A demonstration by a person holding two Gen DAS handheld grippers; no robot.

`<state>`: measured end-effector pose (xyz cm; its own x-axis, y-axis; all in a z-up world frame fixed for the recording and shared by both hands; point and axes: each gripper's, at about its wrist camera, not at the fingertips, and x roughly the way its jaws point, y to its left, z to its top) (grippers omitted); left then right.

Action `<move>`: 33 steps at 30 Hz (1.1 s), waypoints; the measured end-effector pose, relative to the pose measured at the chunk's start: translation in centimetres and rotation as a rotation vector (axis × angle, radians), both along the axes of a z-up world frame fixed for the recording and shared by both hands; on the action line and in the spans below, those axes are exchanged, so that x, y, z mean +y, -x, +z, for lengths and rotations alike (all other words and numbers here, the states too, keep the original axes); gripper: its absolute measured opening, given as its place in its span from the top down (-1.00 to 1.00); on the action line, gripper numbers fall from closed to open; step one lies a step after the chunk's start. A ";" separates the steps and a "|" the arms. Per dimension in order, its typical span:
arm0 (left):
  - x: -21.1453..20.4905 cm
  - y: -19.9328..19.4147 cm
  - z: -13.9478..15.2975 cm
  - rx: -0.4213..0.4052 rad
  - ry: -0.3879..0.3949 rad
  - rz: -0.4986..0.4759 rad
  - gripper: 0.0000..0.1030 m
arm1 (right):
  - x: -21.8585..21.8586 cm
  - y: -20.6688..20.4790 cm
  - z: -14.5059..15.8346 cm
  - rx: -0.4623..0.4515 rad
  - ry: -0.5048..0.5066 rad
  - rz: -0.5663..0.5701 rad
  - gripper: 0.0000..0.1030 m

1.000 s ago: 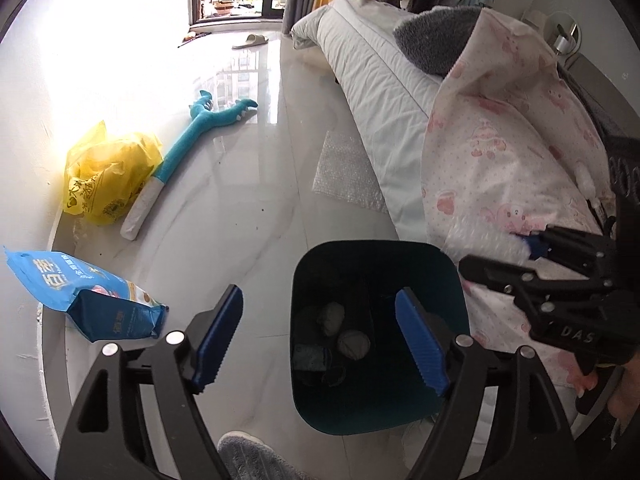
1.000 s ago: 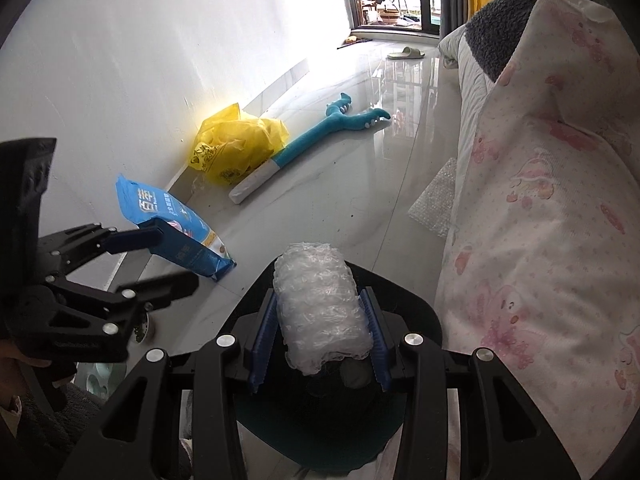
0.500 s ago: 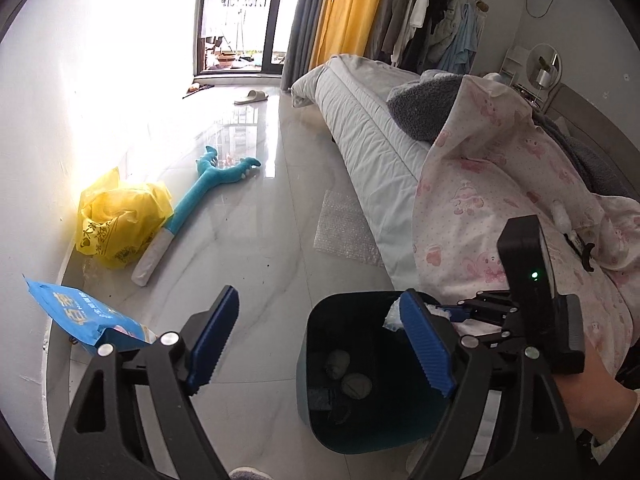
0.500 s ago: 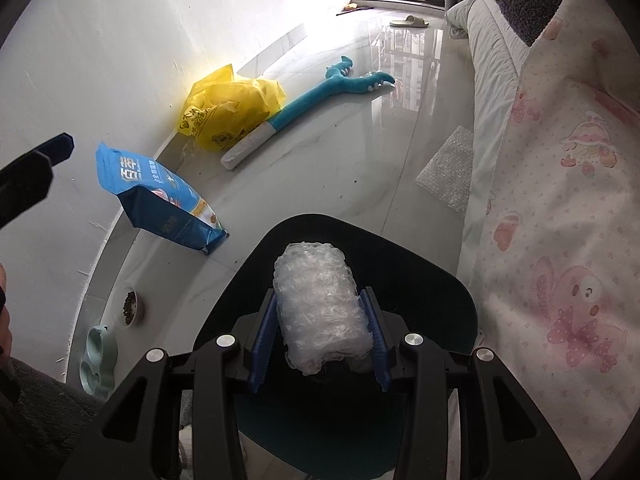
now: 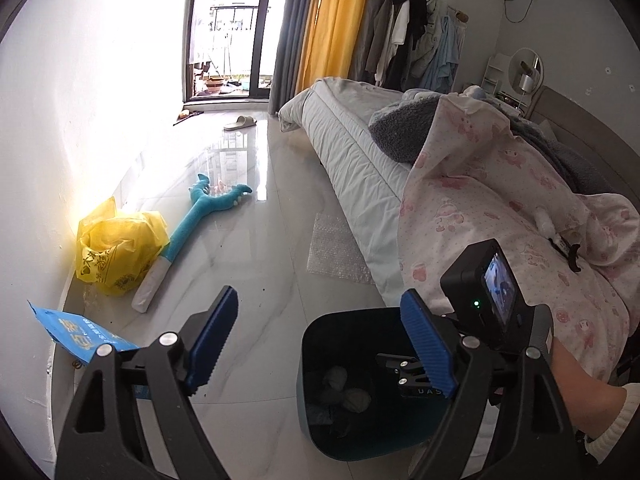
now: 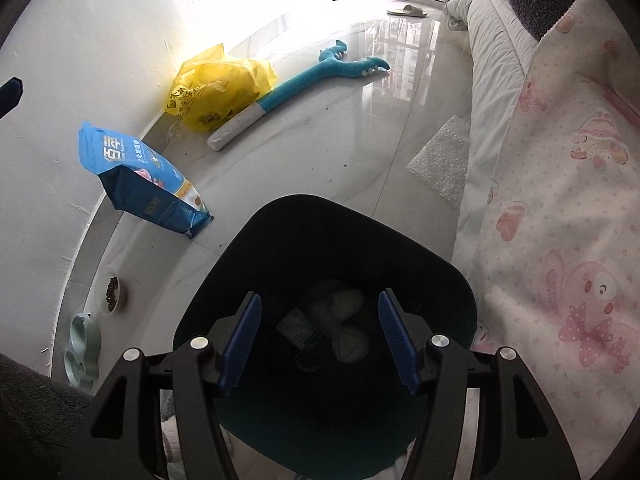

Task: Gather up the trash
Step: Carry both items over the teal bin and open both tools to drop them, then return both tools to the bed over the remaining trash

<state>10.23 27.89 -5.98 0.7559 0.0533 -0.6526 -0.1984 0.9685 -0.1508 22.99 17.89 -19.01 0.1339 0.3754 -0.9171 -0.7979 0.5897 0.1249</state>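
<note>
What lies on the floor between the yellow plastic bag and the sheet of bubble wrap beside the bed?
A long teal plush toy with a white handle end lies between the yellow bag and the bubble wrap; otherwise bare tile. The right wrist view shows it best.

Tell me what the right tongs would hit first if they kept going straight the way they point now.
Probably the trash lying in the dark bin: the open right tongs point down into its mouth, at the crumpled wads at the bottom. Depth is hard to judge.

A dark teal bin (image 6: 280, 232) stands near; left, a blue printed bag (image 6: 136, 176) and yellow plastic bag (image 6: 220, 92); right, a white quilt (image 6: 568, 208) patterned with pink cartoon figures.
</note>
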 end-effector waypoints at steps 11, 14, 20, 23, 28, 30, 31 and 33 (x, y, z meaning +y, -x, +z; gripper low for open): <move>-2.4 -0.8 2.0 -0.096 -0.044 -0.024 -0.65 | -1.8 -0.7 3.0 -0.028 -0.094 -0.023 -0.31; -3.4 -1.3 2.5 -0.113 -0.036 -0.033 -0.66 | -2.9 -1.2 4.1 -0.045 -0.122 -0.041 -0.34; -5.2 -2.4 3.3 -0.149 -0.025 -0.052 -0.65 | -5.3 -2.0 6.5 -0.094 -0.182 -0.066 -0.40; -6.4 -3.2 3.5 -0.159 -0.022 -0.066 -0.65 | -6.6 -2.5 7.5 -0.121 -0.205 -0.081 -0.41; -8.6 -4.4 3.8 -0.169 -0.012 -0.098 -0.65 | -9.4 -3.7 8.6 -0.160 -0.218 -0.123 -0.42; -9.6 -4.8 3.9 -0.175 -0.011 -0.112 -0.66 | -10.5 -4.1 8.9 -0.170 -0.220 -0.140 -0.43; -10.0 -5.0 4.0 -0.177 -0.011 -0.119 -0.65 | -11.1 -4.3 9.0 -0.176 -0.220 -0.147 -0.43; -11.0 -5.5 4.0 -0.179 -0.015 -0.135 -0.66 | -12.1 -4.6 9.3 -0.187 -0.220 -0.161 -0.43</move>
